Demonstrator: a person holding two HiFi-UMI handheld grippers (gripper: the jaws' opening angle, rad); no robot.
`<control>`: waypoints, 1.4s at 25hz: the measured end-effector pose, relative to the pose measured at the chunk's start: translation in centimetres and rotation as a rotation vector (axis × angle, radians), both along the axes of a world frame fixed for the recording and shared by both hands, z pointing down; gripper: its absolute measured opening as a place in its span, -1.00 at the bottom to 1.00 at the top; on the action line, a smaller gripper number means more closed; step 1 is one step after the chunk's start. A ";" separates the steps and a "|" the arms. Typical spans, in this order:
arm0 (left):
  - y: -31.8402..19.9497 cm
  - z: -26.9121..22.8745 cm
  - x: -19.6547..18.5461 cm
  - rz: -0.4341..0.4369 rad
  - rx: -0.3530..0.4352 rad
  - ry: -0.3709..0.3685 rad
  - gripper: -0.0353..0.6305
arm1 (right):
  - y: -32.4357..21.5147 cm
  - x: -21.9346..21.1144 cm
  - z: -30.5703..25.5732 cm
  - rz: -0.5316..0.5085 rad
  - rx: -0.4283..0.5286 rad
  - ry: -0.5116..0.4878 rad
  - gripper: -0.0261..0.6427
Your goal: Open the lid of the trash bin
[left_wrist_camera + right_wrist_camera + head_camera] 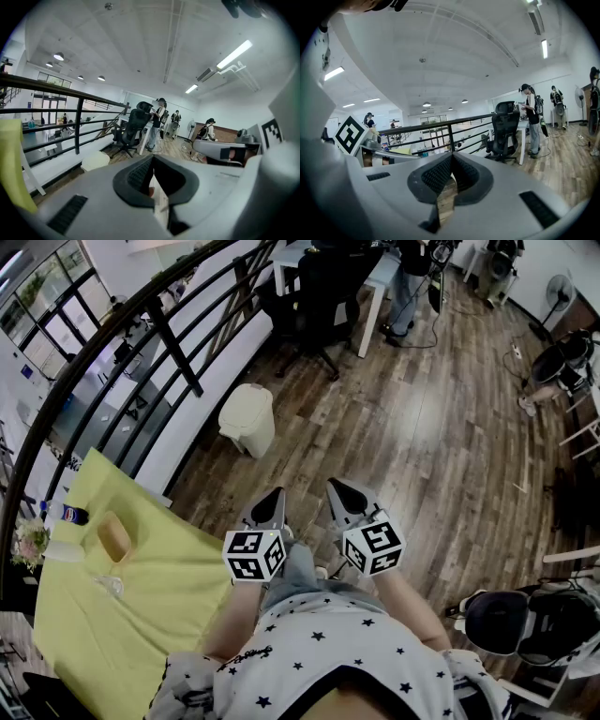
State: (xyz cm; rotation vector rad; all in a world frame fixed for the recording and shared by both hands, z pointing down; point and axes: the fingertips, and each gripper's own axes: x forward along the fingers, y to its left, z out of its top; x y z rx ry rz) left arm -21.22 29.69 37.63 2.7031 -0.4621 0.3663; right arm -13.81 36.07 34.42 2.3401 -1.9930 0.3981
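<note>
A cream-white trash bin (248, 418) with its lid down stands on the wooden floor by the railing, well ahead of both grippers. It also shows as a pale dome (95, 161) low in the left gripper view. My left gripper (277, 493) and right gripper (332, 486) are held side by side in front of the person's body, pointing forward. Both have their jaws closed together with nothing between them. The bin does not show in the right gripper view.
A black metal railing (159, 324) runs along the left. A table with a yellow-green cloth (122, 596) holds a bottle (73, 515) and a cup. A black office chair (323, 296) and a white desk stand farther off, with people beyond. More chairs sit at the lower right (525, 620).
</note>
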 end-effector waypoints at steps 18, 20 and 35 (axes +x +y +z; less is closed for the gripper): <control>2.4 -1.9 -2.2 -0.044 0.062 0.037 -0.86 | 4.7 -1.8 0.4 -0.006 0.033 -0.038 -0.94; 2.4 -1.9 -2.6 -0.059 0.056 0.041 -0.86 | 4.5 -1.8 0.7 -0.019 0.025 -0.051 -0.94; -0.1 -0.7 -3.4 -0.151 0.016 0.018 -0.86 | 3.0 -1.9 2.8 -0.057 -0.030 -0.083 -0.94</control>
